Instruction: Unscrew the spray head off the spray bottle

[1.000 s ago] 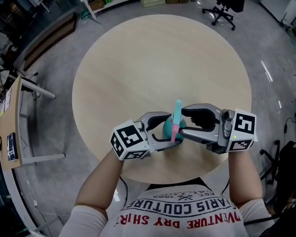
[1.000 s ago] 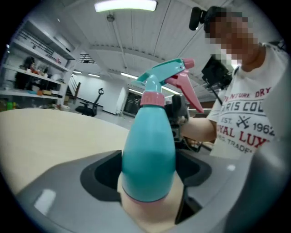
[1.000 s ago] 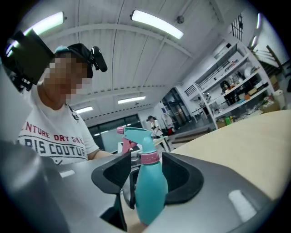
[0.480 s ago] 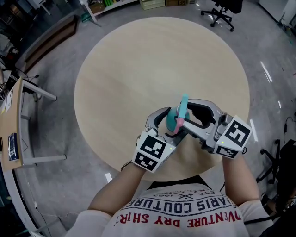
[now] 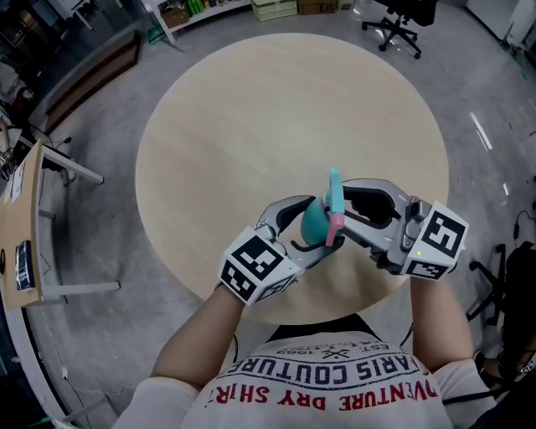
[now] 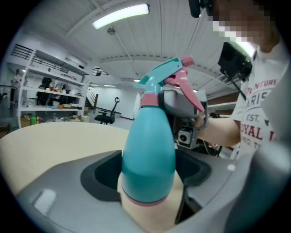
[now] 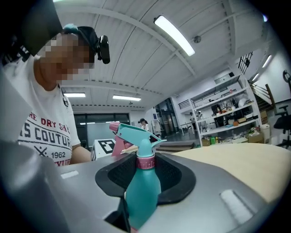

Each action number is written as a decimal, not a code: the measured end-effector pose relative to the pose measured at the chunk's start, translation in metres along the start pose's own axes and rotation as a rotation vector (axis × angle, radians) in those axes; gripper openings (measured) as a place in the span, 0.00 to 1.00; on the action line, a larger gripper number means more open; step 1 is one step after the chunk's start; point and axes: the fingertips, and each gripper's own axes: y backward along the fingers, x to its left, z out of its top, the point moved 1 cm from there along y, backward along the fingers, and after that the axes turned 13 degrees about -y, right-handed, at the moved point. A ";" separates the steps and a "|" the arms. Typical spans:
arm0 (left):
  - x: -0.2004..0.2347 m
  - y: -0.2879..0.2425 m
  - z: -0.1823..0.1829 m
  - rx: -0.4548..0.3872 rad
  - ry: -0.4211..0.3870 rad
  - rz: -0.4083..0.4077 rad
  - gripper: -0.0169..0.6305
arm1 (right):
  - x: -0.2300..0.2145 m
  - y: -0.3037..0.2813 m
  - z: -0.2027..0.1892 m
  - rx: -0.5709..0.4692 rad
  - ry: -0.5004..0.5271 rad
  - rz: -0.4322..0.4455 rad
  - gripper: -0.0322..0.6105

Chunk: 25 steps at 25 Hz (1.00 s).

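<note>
Grey floor surrounds a round, pale wooden desk in the head view, with an office chair beyond its far edge. Over the desk's near right part, the left claw and the right claw meet at a spray bottle. Its body is teal and rounded. The teal spray head points away from the person, and a pink trigger runs back toward them.

From the left gripper view, the left claw is clamped on the bottle's wide lower body, with a dark pad on each side. The body is smooth, opaque teal and narrows upward to a pink collar. A thin pink band rings its base. The nozzle points left and the trigger slopes down to the right. The right claw's grey jaw sits at the neck, just beside the collar. Shelving lines the far left wall.

From the right gripper view, the collar looks ribbed and stands upright between the right claw's dark pads. That claw's jaws are closing. Dark pad shows on either side of the collar, and no contact is visible. A white printed T-shirt fills the left.
</note>
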 end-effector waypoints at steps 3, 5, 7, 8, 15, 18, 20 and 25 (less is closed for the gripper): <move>-0.030 0.012 0.008 -0.023 -0.045 -0.177 0.58 | 0.025 0.016 -0.002 0.024 -0.050 0.115 0.25; -0.054 0.024 0.018 -0.054 -0.043 -0.319 0.58 | 0.046 0.027 0.001 0.036 -0.105 0.205 0.25; -0.076 0.040 0.030 -0.107 0.005 -0.488 0.58 | 0.067 0.036 0.005 0.034 -0.174 0.316 0.25; -0.084 0.049 0.036 -0.138 0.050 -0.584 0.57 | 0.075 0.038 0.007 0.029 -0.213 0.380 0.25; -0.110 0.065 0.048 -0.215 0.166 -0.904 0.57 | 0.093 0.036 0.010 -0.001 -0.330 0.659 0.25; -0.112 0.064 0.053 -0.228 0.158 -0.881 0.57 | 0.095 0.043 0.013 -0.017 -0.321 0.660 0.25; -0.112 0.063 0.056 -0.232 0.125 -0.838 0.57 | 0.098 0.045 0.016 -0.030 -0.299 0.647 0.25; -0.104 0.066 0.068 -0.284 0.034 -0.687 0.57 | 0.097 0.049 0.019 -0.031 -0.287 0.598 0.35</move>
